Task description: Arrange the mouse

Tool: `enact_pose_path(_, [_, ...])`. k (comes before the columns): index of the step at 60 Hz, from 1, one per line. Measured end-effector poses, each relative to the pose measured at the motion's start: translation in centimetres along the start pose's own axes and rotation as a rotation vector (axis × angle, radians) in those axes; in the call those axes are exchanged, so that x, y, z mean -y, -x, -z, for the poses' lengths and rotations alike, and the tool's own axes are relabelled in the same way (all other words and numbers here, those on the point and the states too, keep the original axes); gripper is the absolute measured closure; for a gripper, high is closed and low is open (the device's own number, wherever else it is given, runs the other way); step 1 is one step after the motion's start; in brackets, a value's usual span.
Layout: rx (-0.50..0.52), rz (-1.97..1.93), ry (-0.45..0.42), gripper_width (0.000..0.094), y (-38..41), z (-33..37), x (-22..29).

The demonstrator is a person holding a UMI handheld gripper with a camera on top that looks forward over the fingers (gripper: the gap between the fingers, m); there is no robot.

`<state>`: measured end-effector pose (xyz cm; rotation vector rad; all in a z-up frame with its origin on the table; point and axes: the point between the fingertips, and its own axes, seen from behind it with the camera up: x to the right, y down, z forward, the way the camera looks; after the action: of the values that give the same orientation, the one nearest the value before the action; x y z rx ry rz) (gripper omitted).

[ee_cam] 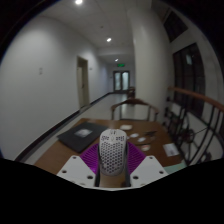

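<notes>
Setting: corridor of an office or institutional building.
Walls: plain white walls [45,70], running to a far end at frame centre.
Ceiling: recessed lights [109,40], upper centre.
Doors: pale door [83,82], centre left.
Signage: green lit sign [121,62] above the far doorway.
Furniture: wooden table [150,133], lower centre; chair [133,108] behind it.

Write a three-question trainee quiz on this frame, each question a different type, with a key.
1. True or false: the mouse lies on the mouse pad.
2. What is between the fingers of the gripper? A) a cup B) the mouse C) nothing
3. Fill in: the dark mouse pad lies on the wooden ____.

Key: 1 false, the mouse is held up between the purple pads; 2 B; 3 table.
</notes>
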<state>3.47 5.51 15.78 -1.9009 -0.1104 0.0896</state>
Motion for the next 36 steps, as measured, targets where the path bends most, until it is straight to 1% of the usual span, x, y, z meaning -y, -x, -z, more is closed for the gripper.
enact_pose_path(2, [-0.053,0.003,-0.021,0.0595,-3.3,1.3,0.4])
enact_pose_path(5, [-0.120,-0.008,-0.004,0.0597,-8.3,3.2,-0.2])
enact_pose_path(9, [-0.174,-0.046,0.084,0.0596,-13.1,4.1,-4.7])
enact_pose_path(10, [-0.181,-0.051,0.108,0.0597,-14.1,3.7,-7.3])
enact_pose_path(14, [-0.207,-0.087,0.232,0.0599,-17.6,3.8,-12.4])
enact_pose_path(17, [-0.212,-0.102,0.292,0.0594,-18.8,3.8,-15.6])
enact_pose_path(18, [-0.210,-0.103,0.300,0.0595,-18.7,3.6,-16.9])
enact_pose_path(22, [-0.194,-0.123,0.335,0.0592,-19.1,3.3,-18.9])
enact_pose_path(24, [-0.181,-0.136,0.318,0.0594,-19.1,3.0,-18.9])
enact_pose_path(26, [-0.174,-0.152,0.324,0.0588,-18.9,3.3,-18.9])
enact_pose_path(29, [-0.162,-0.158,0.334,0.0485,-19.0,3.2,-19.0])
enact_pose_path(32, [-0.147,-0.134,0.350,0.0410,-18.9,3.2,-19.1])
enact_pose_path(33, [-0.145,-0.127,0.355,0.0399,-18.9,3.4,-19.1])
enact_pose_path(36, [-0.150,-0.119,0.379,0.0291,-18.9,4.5,-19.4])
